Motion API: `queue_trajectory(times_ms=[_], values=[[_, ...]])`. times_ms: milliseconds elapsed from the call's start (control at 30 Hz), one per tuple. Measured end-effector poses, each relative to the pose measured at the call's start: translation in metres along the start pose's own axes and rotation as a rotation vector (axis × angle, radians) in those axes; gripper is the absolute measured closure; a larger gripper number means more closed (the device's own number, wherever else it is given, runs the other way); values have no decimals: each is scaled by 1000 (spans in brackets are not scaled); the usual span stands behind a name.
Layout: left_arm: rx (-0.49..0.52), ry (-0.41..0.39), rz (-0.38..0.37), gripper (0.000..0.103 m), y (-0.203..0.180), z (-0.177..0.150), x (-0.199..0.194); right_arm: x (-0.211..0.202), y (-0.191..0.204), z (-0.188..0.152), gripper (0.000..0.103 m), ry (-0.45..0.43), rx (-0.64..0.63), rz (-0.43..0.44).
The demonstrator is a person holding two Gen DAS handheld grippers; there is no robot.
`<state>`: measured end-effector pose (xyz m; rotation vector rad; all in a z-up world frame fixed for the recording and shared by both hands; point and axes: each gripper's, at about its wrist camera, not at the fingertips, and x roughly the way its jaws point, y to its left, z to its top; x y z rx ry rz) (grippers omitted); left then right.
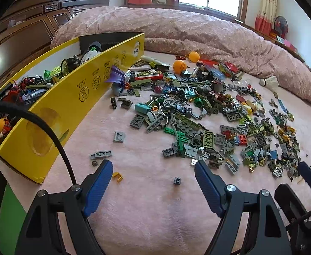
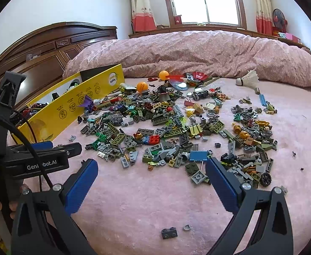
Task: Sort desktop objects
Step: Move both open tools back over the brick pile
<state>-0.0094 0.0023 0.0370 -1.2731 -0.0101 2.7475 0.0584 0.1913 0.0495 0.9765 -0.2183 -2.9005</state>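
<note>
- Nearest my right claw, a small dark brick and a grey rounded bit lie loose on the pink bedspread, both just short of its spread, empty fingers.
- My left claw hangs likewise spread and empty, with a tiny black piece between its fingers and a yellow clip by the left pad.
- Beyond both claws a wide scatter of toy bricks covers the bed, along with two orange balls and a shuttlecock near the rumpled quilt.
- A yellow box stands to the left, already partly filled with toys.
- Sorting looks early: far more lies out than in the box.
- Next move, I judge, is lowering one claw over a stray piece, closing squarely on it, then carrying it to the box.
</note>
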Motion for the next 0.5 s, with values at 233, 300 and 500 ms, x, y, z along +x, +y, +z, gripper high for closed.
queue_trajectory(times_ms=[233, 300, 500], values=[[12, 10, 9, 21, -1, 0, 1, 0, -1, -1, 1, -1, 1, 3], [18, 14, 12, 21, -2, 0, 2, 1, -1, -1, 1, 0, 2, 3], [40, 16, 16, 21, -6, -1, 2, 0, -1, -1, 1, 0, 4, 2]])
